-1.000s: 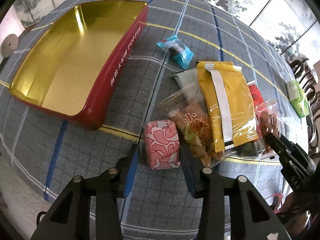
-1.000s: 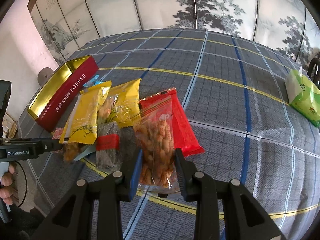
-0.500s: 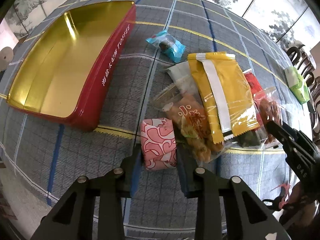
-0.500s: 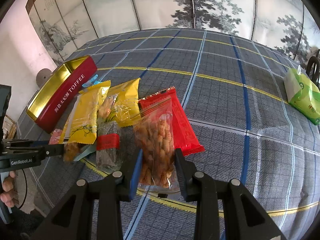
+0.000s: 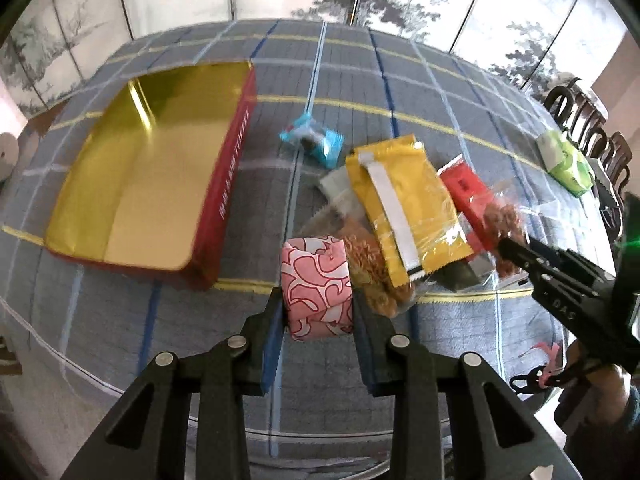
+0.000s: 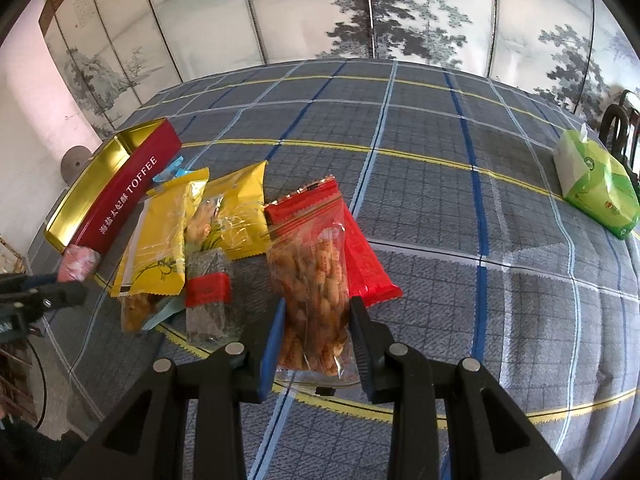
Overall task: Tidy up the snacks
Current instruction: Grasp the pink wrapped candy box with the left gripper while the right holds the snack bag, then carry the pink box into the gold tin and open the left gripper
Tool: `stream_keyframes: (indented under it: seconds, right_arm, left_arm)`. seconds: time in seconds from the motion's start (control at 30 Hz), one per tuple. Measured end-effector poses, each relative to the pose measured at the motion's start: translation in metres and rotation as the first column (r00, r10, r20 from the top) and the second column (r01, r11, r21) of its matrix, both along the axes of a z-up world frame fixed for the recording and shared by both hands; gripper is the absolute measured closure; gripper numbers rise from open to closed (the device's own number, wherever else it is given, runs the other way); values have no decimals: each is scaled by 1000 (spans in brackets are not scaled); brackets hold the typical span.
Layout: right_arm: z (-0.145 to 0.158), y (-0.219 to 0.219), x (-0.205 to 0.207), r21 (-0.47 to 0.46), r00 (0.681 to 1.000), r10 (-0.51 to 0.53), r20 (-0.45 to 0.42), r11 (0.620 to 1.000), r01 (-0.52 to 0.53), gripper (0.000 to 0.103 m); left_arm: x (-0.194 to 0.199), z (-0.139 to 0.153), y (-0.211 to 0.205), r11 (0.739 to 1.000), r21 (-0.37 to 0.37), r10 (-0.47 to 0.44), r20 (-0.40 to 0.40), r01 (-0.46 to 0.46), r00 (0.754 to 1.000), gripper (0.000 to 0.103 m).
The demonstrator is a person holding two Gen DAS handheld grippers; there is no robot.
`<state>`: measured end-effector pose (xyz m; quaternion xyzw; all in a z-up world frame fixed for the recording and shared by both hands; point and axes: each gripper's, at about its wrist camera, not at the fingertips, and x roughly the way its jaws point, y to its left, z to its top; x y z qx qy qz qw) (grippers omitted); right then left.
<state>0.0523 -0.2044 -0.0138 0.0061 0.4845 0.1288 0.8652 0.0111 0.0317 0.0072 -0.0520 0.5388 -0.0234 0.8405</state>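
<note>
Worktop [image 6: 440,208] w/ plaid cloth is carrying everything. Far left on it, the red toffee tin [image 5: 224,208] is sitting open, gold inside showing, nothing in it yet. To its right a pile of snack packs is lying overlapped: yellow pack [image 5: 404,200] over others, red pack [image 6: 360,256] at the right side, small blue candy [image 5: 312,140] apart, farther back. Green tissue pack [image 6: 596,188] is sitting well apart, far right.

Left gripper [image 5: 318,308] is closing its jaws on the pink-patterned snack [image 5: 316,288]; pads look to be touching both sides, so it's prob. gripped, near the tin's near corner. Right gripper [image 6: 316,328] is holding the clear peanut bag [image 6: 316,288] btwn narrow jaws, bag seeming pinched at its near end.

Step in hand, by judgement: pickup of first items, none binned yet. Next move prob. calls for lifting the pink snack clear of the neighbouring packs, carrying it left over the tin wall, then opening jaws; the peanut bag is floppy, so it may sag or drag.
</note>
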Motion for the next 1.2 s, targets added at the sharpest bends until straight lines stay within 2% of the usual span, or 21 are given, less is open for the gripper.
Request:
stream_keyframes:
  seconds: [0.27,0.57,0.9,1.2]
  right_arm:
    - [0,-1,0,-1,999,-43,-6,999,43,71]
    - [4,-3,0,-6,995,-103,-1,995,103,71]
    - [18,-5,-1,3,983,-184,15,983,184,71]
    - [39,14,-1,12,983,-180,47,984,180,71]
  left_arm:
    - [22,21,52,995,55,73,67,-77,995,74]
    - [44,5,117,977,164,130,46,-136,990,74]
    - [52,-23,143,979,192,73,-13,-69,997,74]
    - [56,-34,152,980,194,55,-30,-48,998,75]
